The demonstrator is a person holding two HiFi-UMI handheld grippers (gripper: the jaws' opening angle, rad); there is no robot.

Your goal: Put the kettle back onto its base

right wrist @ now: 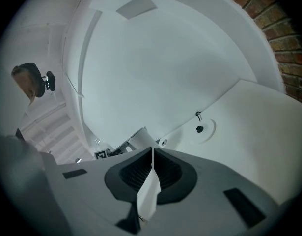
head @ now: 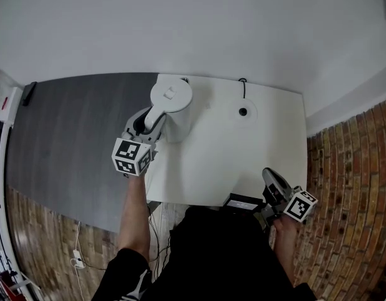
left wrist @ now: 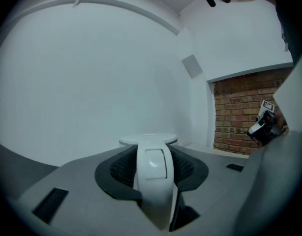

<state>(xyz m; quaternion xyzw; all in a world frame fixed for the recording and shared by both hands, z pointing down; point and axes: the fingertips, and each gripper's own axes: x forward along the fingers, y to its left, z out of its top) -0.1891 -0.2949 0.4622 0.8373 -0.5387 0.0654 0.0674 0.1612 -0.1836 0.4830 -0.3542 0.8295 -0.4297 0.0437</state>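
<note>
A white kettle [head: 172, 108] stands at the back left corner of the white table [head: 255, 162]. My left gripper [head: 145, 129] reaches it from the left and is shut on its curved white handle [left wrist: 153, 181], with the pads pressing both sides. The lid [left wrist: 148, 139] shows just beyond the jaws. The round white base [head: 243, 111], with a dark centre pin, lies apart to the kettle's right and shows as the base [right wrist: 204, 129] in the right gripper view. My right gripper [head: 275, 192] hovers at the table's front right corner, jaws together with nothing held.
A black cable [head: 243, 85] runs from the base to the back edge. A black flat object [head: 243, 202] lies at the table's front edge. Grey flooring [head: 73, 137] lies left of the table, brick [head: 353, 168] to the right, and a white wall behind.
</note>
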